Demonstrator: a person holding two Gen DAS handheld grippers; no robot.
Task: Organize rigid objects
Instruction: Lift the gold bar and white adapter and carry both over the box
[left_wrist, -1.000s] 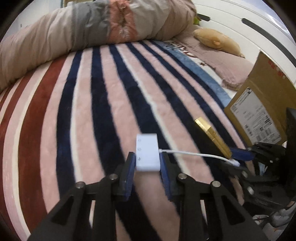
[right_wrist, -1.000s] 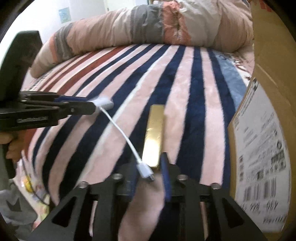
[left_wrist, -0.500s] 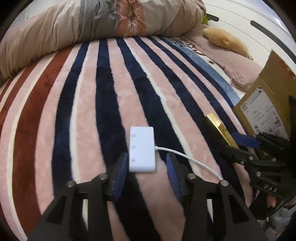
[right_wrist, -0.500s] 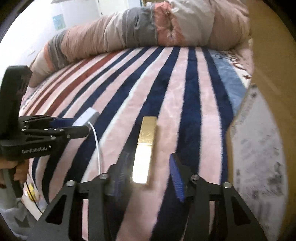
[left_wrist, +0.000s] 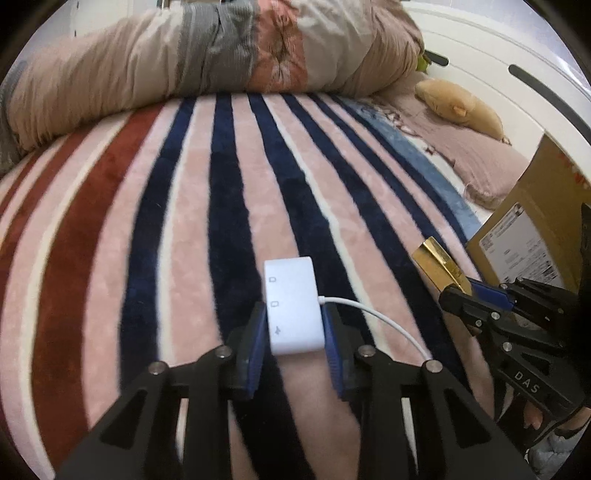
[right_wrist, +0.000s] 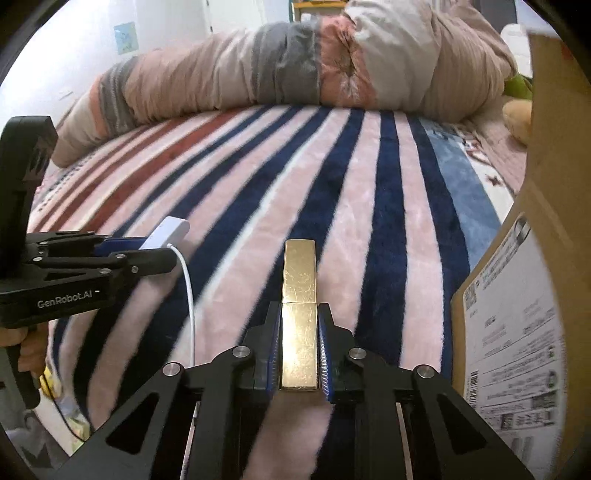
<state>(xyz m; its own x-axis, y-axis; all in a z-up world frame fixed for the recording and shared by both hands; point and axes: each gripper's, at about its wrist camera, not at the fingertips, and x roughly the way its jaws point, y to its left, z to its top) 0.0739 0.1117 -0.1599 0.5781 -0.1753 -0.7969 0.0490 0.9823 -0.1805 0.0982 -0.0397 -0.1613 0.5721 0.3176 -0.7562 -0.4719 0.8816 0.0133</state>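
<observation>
Lying low in the centre of the left wrist view: a white rectangular plastic adapter hub, now being squeezed between the blue pads of the left gripper, where half a second ago those pads were standing apart on either side of it. Trailing from its right edge toward the lower right, a thin white cable, hanging slack. Sitting at lower centre of the right wrist view: a gold metallic rectangular bar, also newly clamped, the right gripper pressing both pads against its near half after straddling it open a moment earlier. Meaning, probably: both grasps just completed, both rigid items ready for lifting and sorting. Spreading under everything, a plush blanket striped in pink, navy and red. Standing at the right edge, a brown cardboard box with a white shipping label, likely the destination. Bunching along the top, a rolled beige and grey quilt.
</observation>
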